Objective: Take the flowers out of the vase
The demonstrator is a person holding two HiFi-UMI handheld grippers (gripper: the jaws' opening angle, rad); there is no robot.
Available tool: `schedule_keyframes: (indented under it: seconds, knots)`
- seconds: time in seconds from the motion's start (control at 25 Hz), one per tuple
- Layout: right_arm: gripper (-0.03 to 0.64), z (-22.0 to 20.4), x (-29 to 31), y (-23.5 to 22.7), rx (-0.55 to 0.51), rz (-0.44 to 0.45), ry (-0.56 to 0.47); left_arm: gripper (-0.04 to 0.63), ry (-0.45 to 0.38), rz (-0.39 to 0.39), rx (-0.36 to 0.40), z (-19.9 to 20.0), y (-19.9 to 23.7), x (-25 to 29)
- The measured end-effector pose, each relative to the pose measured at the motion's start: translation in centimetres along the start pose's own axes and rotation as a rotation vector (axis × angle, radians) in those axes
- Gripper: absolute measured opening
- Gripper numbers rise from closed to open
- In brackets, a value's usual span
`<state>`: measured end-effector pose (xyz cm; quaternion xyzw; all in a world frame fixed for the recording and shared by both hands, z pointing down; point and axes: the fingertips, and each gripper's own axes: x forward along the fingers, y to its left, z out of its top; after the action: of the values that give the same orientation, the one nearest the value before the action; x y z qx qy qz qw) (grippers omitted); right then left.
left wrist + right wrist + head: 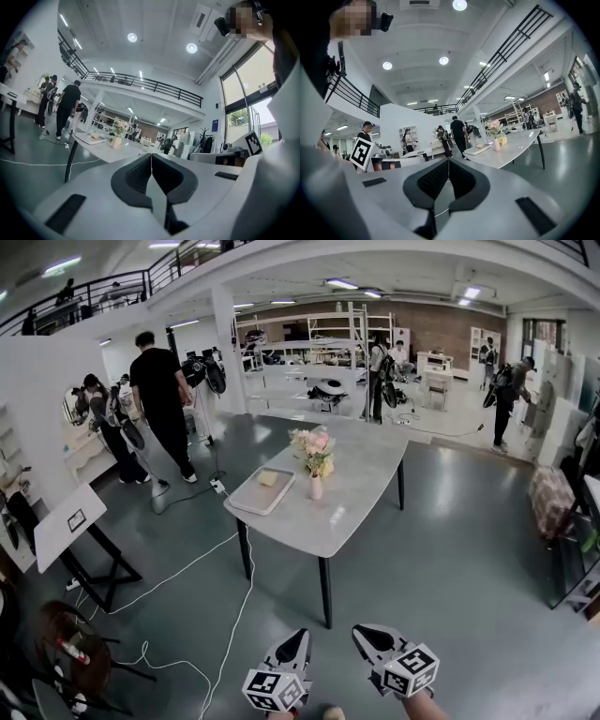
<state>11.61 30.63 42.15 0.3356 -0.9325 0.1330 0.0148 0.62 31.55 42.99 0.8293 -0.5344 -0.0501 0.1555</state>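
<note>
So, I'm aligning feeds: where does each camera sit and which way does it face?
Head view: on the head, facing down at the table; left hand-held gripper and right hand-held gripper show below.
Left gripper view: rides the left one, facing the table along shut jaws.
Right gripper view: same on the right one.
Shared: the flowers.

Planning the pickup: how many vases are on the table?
1. The vase stands near the middle of the table, right of the tray in the head view, holding flowers. None seems hidden.
</note>
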Motion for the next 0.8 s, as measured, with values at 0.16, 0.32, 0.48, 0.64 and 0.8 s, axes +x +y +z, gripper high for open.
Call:
schedule_keyframes:
  seconds: [0.16, 0.32, 0.48, 0.64, 0.8]
  knots:
    - [0.021, 0.5, 2.1, -0.3, -0.008, 0.003, -0.002, 0.017, -0.006, -0.011, 0.006, 1.0, 1.7, 1.2]
    - [0.021, 0.4, 4.2, -0.7, -0.017, 0.009, 0.01, 0.017, -0.011, -0.01, -0.005, 1.2, 3.5, 2.2]
    - [0.021, 0.9, 5.9, -1.0, -0.033, 0.012, 0.017, 0.017, -0.024, 0.0, -0.023, 1.6, 5.2, 2.8]
    - [0.021, 0.7, 7.4, -1.3, -0.039, 0.015, 0.033, 0.017, -0.035, 0.011, -0.053, 1.6, 6.7, 3.2]
    - [0.021, -0.1, 8.4, -1.7, -0.021, 0.011, 0.053, 0.017, -0.026, 0.023, -0.077, 0.9, 7.9, 3.5]
